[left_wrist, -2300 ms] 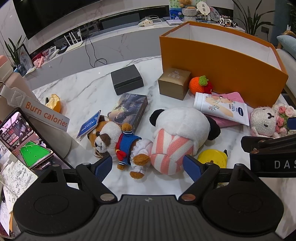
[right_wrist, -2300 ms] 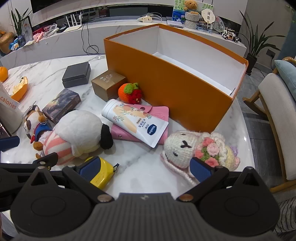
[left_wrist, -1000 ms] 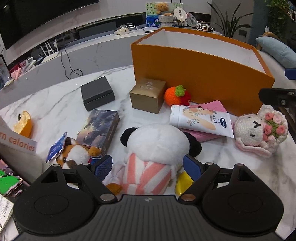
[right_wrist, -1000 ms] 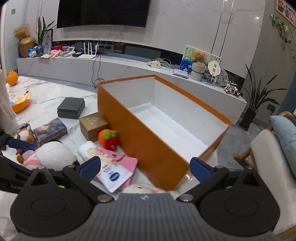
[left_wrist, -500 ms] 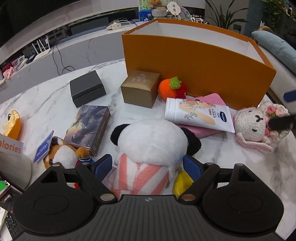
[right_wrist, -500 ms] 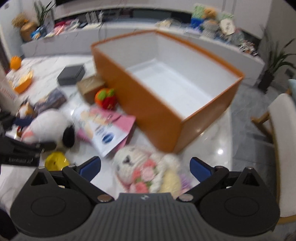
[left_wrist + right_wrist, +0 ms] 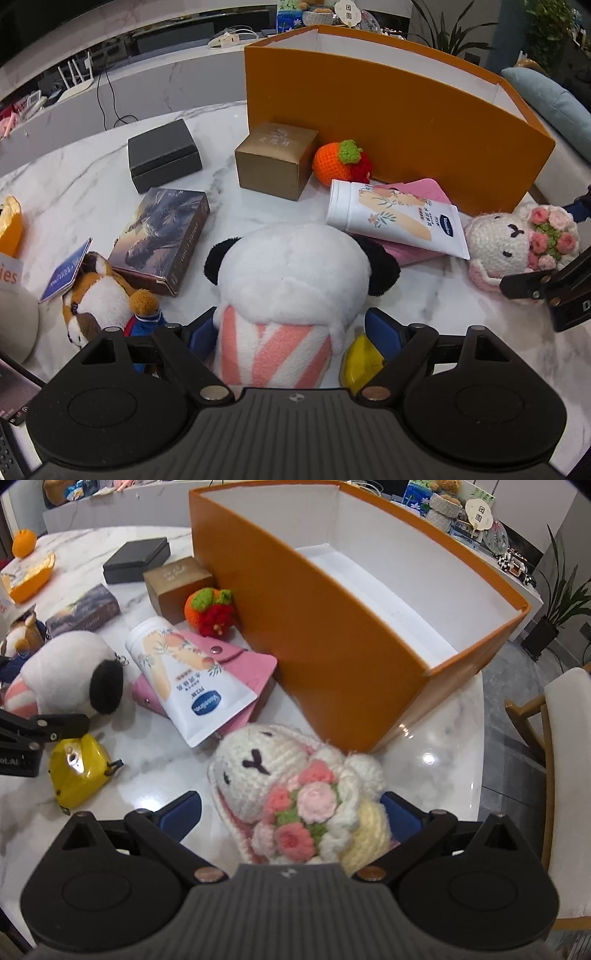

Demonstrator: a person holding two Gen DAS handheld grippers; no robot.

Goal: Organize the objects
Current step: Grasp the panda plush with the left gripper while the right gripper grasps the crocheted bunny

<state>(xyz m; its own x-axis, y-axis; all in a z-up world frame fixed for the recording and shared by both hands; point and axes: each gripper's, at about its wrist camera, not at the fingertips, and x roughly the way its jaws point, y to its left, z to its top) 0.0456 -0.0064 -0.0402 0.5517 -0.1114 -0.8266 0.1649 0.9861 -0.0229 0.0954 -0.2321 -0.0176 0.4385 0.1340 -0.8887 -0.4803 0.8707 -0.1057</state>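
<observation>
Left tongs point(image 7: 290, 332) stand wide apart, straddling the panda plush point(image 7: 291, 291) on the counter point(image 7: 92, 173); pads beside its striped body, contact not clear. The plush's long axis runs away from the tongs, head at the far end. Right tongs point(image 7: 291, 812) are likewise apart, bracketing the crochet bunny point(image 7: 295, 794), not visibly pressing it. The bunny lies just in front of the orange box point(image 7: 332, 642), so the right hand is nearer the box. Its white interior appears empty. Likely step: close, lift, place inside.
</observation>
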